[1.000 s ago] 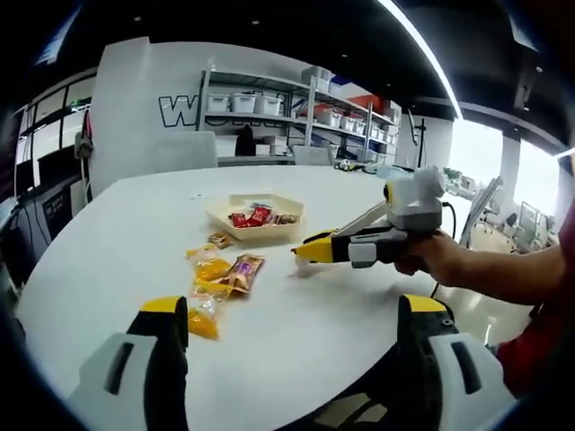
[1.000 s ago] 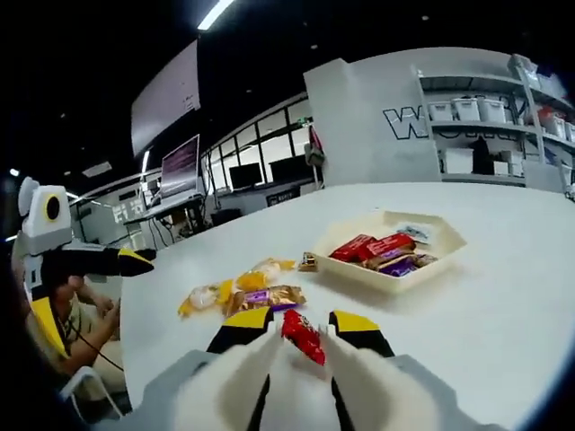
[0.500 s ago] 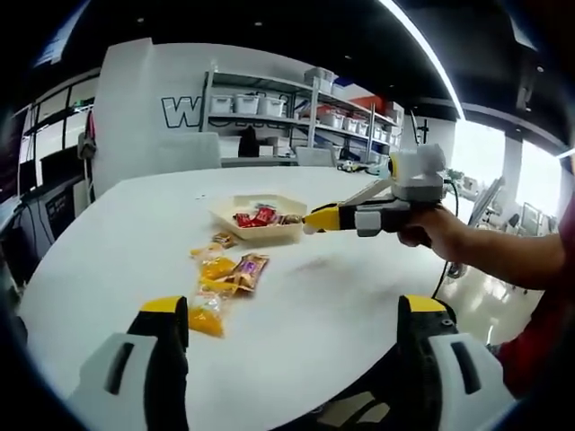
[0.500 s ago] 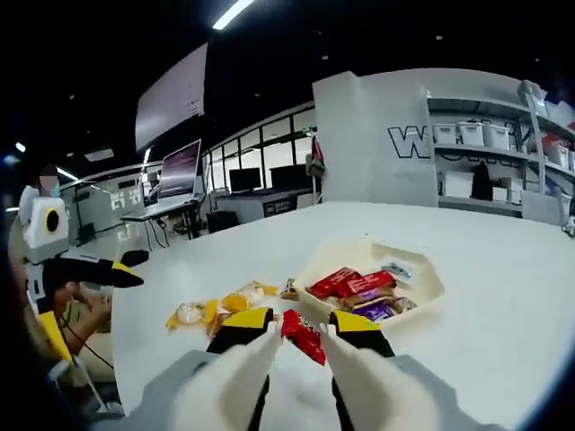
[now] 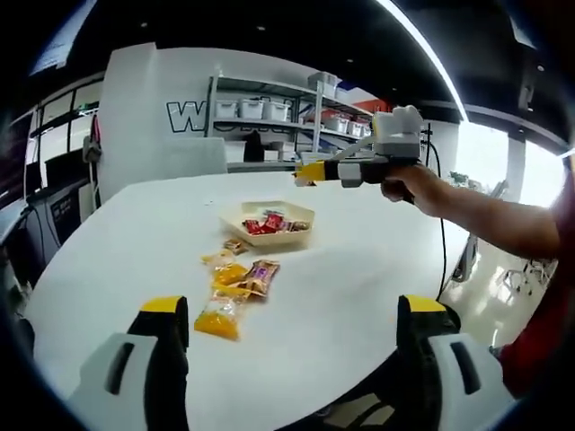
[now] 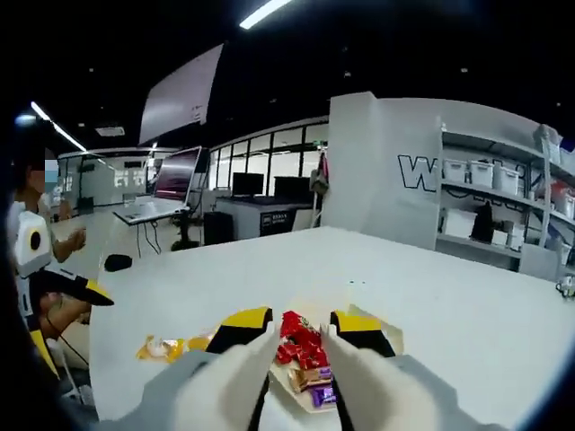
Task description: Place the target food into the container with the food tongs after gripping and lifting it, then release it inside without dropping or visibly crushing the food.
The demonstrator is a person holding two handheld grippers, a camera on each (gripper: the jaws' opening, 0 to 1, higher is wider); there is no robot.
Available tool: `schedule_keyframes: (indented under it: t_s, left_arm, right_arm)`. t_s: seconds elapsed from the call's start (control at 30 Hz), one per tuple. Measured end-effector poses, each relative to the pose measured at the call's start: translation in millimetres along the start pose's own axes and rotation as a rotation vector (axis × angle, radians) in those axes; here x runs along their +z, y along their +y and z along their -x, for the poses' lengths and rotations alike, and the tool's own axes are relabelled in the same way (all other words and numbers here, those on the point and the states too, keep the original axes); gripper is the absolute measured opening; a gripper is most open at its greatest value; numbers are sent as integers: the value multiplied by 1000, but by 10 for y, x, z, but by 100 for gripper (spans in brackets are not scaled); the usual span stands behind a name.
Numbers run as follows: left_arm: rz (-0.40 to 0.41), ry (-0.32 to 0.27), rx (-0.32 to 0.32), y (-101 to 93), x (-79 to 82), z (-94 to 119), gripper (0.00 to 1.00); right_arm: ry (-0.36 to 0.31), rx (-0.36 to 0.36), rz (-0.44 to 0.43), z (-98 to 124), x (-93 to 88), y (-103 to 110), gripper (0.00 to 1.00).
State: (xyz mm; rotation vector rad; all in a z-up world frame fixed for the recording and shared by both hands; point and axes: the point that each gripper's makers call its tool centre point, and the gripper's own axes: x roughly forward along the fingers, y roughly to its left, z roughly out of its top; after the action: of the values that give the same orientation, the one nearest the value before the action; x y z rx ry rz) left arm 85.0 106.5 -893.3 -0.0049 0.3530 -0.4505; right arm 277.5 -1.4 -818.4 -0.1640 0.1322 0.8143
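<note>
I've got the right gripper (image 6: 300,325) clamped on the red snack pack (image 6: 302,334), lifted above the tray (image 5: 267,235) on the counter (image 5: 117,260); lowering and release are left, left gripper (image 5: 295,310) wide open, idle.

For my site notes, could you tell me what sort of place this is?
Probably an open-plan lab or workshop: storage bins on metal shelving, desks with monitors behind glass, and a large white table used for the task.

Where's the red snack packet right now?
In the right gripper view, the red snack packet sits clamped in the right gripper, above the tray.
</note>
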Motion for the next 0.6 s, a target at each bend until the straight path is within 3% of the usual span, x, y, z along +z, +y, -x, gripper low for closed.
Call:
schedule_keyframes:
  t_s: [0.2, 0.4, 0.6]
  left_arm:
    - [6, -17, 14, 47, 35, 32, 94]
    - [14, -19, 24, 80, 22, 41, 94]
    - [24, -47, 43, 154, 92, 102, 94]
  right_arm:
    - [-18, -13, 25, -72, 213, -123, 20]
    - [-2, -22, 9, -194, 185, -243, 20]
    - [-27, -43, 37, -237, 202, -320, 21]
